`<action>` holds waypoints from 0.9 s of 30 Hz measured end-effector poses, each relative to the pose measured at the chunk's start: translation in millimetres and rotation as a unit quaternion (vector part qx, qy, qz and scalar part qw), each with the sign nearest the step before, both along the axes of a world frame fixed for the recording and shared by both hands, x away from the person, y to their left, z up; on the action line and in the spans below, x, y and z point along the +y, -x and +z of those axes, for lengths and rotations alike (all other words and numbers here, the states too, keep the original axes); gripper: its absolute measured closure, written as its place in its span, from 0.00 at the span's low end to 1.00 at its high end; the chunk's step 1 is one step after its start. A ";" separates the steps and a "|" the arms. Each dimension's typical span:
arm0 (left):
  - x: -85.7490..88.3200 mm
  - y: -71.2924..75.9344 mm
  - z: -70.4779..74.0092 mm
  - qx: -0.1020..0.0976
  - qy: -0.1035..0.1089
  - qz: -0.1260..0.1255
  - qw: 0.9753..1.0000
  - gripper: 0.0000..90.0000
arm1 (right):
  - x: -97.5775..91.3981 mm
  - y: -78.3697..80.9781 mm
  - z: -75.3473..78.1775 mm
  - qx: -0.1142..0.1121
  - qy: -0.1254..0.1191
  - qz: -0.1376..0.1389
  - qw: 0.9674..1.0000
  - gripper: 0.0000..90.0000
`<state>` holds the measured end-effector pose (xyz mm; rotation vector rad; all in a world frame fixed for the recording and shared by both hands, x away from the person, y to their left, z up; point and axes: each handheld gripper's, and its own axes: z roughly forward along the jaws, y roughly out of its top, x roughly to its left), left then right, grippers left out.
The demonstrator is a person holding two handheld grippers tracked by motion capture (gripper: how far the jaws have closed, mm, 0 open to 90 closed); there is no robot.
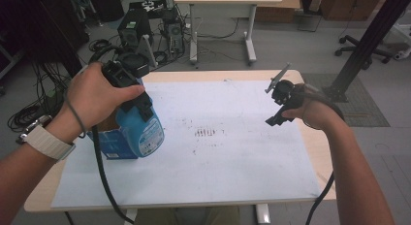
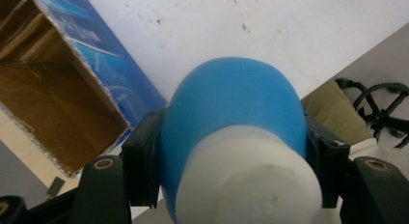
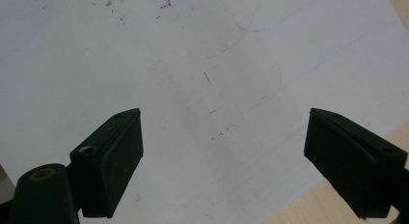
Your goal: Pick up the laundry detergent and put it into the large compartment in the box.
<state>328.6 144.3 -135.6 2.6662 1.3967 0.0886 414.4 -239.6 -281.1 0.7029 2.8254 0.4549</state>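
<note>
Label text on the blue bottle (image 1: 145, 130) was too small to read in the high view, and the left hand (image 1: 94, 96) plus left gripper (image 1: 130, 87) covered its top. In the left gripper view the bottle's white cap (image 2: 248, 180) was blurred and cut off by the bottom edge. The blue carton (image 1: 112, 147) sat mostly hidden behind the bottle; its print was unreadable, and the left gripper view cropped it at the left edge. Small dark marks (image 1: 206, 133) on the white sheet (image 1: 232, 171) were too fine to make out. Right gripper (image 3: 224, 159): jaw bases were cut off at the bottom edge.
</note>
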 end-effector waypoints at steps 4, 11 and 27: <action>3.5 -0.4 8.7 -0.003 0.006 0.015 1.000 0.41 | 0.6 -0.1 -0.4 0.000 0.001 0.001 1.000 0.15; 7.1 -3.1 20.3 -0.006 0.001 0.035 0.999 0.41 | 2.7 -0.8 -0.5 0.000 -0.001 0.003 1.000 0.15; 27.6 -16.5 42.2 -0.007 0.001 0.092 0.996 0.41 | 5.9 -4.2 -1.7 0.001 -0.004 0.003 1.000 0.15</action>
